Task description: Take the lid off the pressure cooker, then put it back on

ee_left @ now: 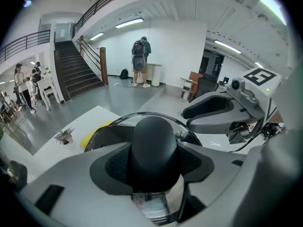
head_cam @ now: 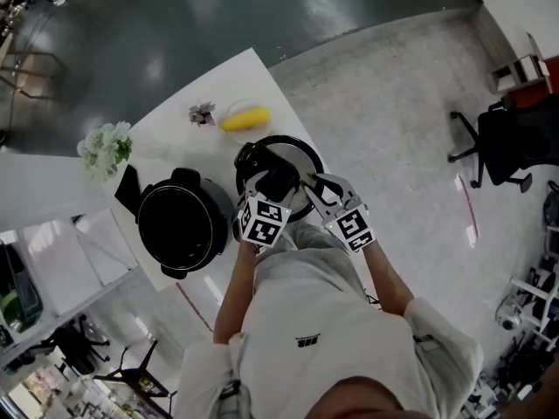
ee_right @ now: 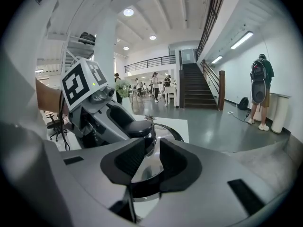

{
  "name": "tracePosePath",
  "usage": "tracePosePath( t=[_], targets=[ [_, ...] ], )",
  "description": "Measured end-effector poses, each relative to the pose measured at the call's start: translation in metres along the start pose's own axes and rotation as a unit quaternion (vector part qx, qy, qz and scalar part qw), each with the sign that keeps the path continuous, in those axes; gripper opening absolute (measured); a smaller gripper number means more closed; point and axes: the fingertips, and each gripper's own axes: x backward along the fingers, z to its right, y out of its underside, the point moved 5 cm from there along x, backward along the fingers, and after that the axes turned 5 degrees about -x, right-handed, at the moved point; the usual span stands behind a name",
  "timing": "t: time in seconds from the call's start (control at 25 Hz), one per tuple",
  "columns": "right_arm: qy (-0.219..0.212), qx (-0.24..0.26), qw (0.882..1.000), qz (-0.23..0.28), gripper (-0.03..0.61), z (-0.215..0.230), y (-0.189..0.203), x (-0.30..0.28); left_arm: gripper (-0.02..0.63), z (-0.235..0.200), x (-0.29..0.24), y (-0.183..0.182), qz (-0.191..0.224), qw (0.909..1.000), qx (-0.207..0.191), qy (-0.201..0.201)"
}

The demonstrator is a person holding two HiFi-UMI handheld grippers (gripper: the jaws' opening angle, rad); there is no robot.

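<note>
The black pressure cooker (head_cam: 182,225) stands open on the white table (head_cam: 236,77), left of both grippers. Its round lid (head_cam: 295,153), shiny with a black rim, hangs in the air to the cooker's right, held by both grippers. My left gripper (head_cam: 266,184) is shut on the lid's black knob (ee_left: 154,143), which fills the space between its pads in the left gripper view. My right gripper (head_cam: 307,184) grips the lid's near edge; shiny metal (ee_right: 147,170) shows between its pads. The knob (ee_right: 138,127) also shows in the right gripper view.
A yellow fruit-like object (head_cam: 245,119) and a small dried sprig (head_cam: 202,113) lie at the table's far side, with a bunch of pale flowers (head_cam: 106,147) at its left corner. An office chair (head_cam: 511,142) stands on the floor to the right. People stand far off by a staircase (ee_left: 75,74).
</note>
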Motion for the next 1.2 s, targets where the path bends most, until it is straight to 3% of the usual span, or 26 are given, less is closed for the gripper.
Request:
tracePosePath(
  t=[0.72,1.2],
  targets=[
    [-0.061,0.078,0.993,0.070,0.103,-0.013,-0.095,0.027,0.287,-0.021,0.087,-0.067,0.051,0.9981,0.005,-0.035],
    [-0.127,0.114,0.980,0.104,0.103,-0.049,-0.144,0.027,0.287,-0.036,0.147,-0.071,0.055,0.9957,0.019,-0.072]
  ],
)
